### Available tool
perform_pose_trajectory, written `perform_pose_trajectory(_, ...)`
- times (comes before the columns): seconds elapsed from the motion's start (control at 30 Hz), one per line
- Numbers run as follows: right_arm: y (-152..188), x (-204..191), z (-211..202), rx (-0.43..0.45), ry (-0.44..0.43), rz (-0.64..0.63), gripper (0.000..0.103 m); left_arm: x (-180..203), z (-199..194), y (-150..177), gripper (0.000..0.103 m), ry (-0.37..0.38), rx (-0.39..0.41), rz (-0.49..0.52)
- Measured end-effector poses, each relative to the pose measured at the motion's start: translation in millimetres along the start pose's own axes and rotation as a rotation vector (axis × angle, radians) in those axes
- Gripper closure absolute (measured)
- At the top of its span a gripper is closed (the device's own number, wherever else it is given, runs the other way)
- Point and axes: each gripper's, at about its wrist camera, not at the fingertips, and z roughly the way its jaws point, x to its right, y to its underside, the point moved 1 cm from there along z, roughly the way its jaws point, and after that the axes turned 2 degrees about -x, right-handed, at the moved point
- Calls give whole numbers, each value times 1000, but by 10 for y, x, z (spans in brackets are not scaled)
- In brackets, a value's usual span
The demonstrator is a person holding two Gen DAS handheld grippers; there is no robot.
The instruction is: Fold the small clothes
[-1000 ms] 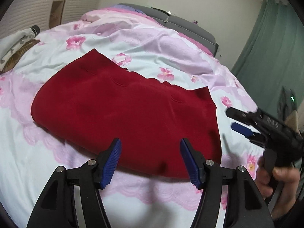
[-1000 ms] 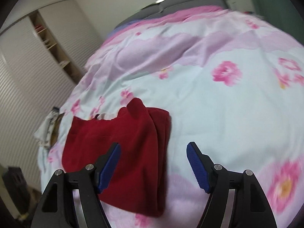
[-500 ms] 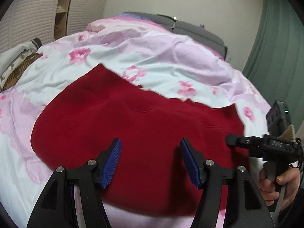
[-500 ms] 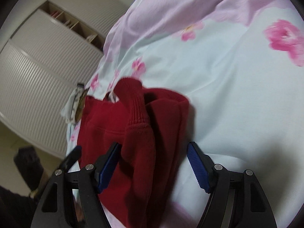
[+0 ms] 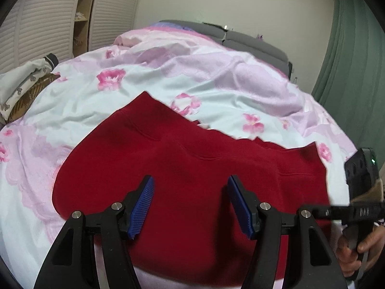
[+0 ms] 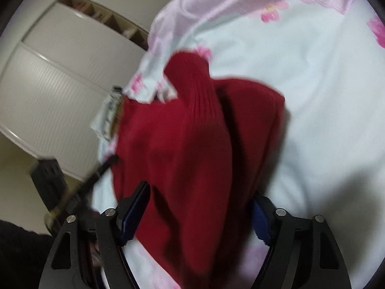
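A red knit garment (image 5: 192, 168) lies spread on the floral bedspread (image 5: 168, 77). My left gripper (image 5: 190, 204) is open, its blue pads low over the near part of the garment. In the right wrist view the garment (image 6: 192, 144) shows a ribbed sleeve folded over its side edge. My right gripper (image 6: 199, 209) is open, its jaws astride that folded edge, with red cloth between them. The right gripper also shows at the right edge of the left wrist view (image 5: 356, 212), held in a hand.
A folded patterned cloth (image 5: 21, 89) lies at the bed's left edge. White louvred wardrobe doors (image 5: 43, 19) stand behind it, a grey headboard (image 5: 252, 41) at the far end and green curtains (image 5: 356, 60) to the right.
Both grippers have moved in closer over the garment. The right gripper has come down onto the folded side edge, which now sits between its jaws.
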Motion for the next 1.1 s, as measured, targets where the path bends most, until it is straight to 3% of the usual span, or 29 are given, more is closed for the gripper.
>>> perform_pose_trajectory(0.1,-29,-23,83,10,15,29,25,-19,112,19,41,-20,-25,10)
perform_pose_trajectory(0.13,-43,-28,86,16,1,47,32,-9,117,30,41,-28,-16,23)
perform_pose_trajectory(0.17,-49,-26,90,19,-14,61,47,1,126,40,40,-35,-15,36)
perform_pose_trajectory(0.27,-9,2,23,49,-71,117,70,-5,165,55,41,-41,-22,50)
perform_pose_trajectory(0.33,27,-55,-50,75,-75,125,73,-23,240,55,40,-47,-50,58)
perform_pose_trajectory(0.6,-2,-649,-243,123,78,130,77,-74,384,-53,39,-30,-121,86)
perform_pose_trajectory(0.83,-222,-1304,-290,86,288,193,77,-377,233,-235,48,77,-161,3)
perform_pose_trajectory(1.0,-435,-1774,-153,64,412,178,77,-733,-13,-325,48,98,-147,-19)
perform_pose_trajectory(1.1,-560,-2124,35,47,468,151,77,-1006,-252,-397,48,86,-95,-4)
